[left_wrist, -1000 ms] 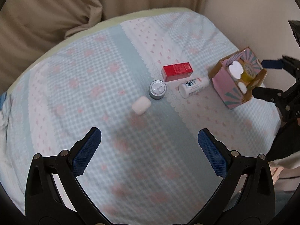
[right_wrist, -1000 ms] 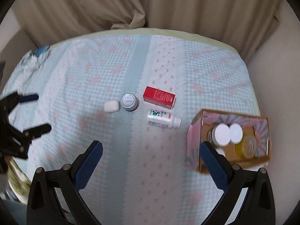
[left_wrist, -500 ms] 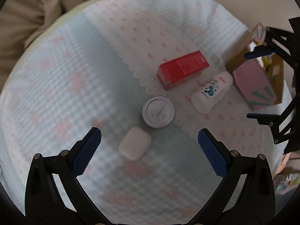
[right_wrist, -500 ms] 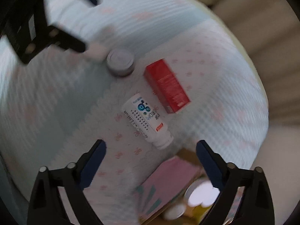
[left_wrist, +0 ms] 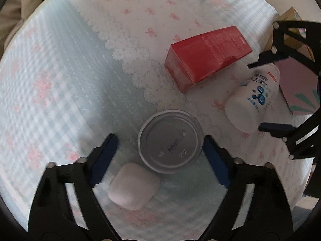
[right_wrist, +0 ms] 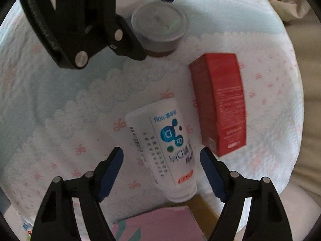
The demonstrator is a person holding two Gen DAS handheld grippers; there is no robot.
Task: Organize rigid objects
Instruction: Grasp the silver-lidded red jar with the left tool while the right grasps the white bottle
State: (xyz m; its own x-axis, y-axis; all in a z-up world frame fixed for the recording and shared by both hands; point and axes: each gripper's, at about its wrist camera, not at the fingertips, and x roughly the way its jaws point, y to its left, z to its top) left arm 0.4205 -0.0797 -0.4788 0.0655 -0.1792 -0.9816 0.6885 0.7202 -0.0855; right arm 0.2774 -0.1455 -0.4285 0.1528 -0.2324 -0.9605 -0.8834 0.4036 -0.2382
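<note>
You're closing the left gripper [left_wrist: 158, 156] around the round grey-lidded jar [left_wrist: 170, 140]; the jar is sitting between the blue pads [left_wrist: 215, 160], but they aren't pressing it yet. You're closing the right gripper [right_wrist: 161, 172] over the white bottle [right_wrist: 162, 150], which is lying on its side between the pads, also not gripped.

Progress, as I'm reading it: early to mid. The pink patterned box [left_wrist: 297, 92] is sitting at the cloth's edge, just beside the bottle's cap end; I can't tell what's inside it. Four items are still lying loose on the checked cloth [left_wrist: 60, 70]: jar, bottle, red carton [left_wrist: 206, 58] and small white case [left_wrist: 133, 186], which is touching the jar.

Text: bottle label is showing a blue "D" bubble logo and "90g". Carton print and lid embossing are too blurred to read.
</note>
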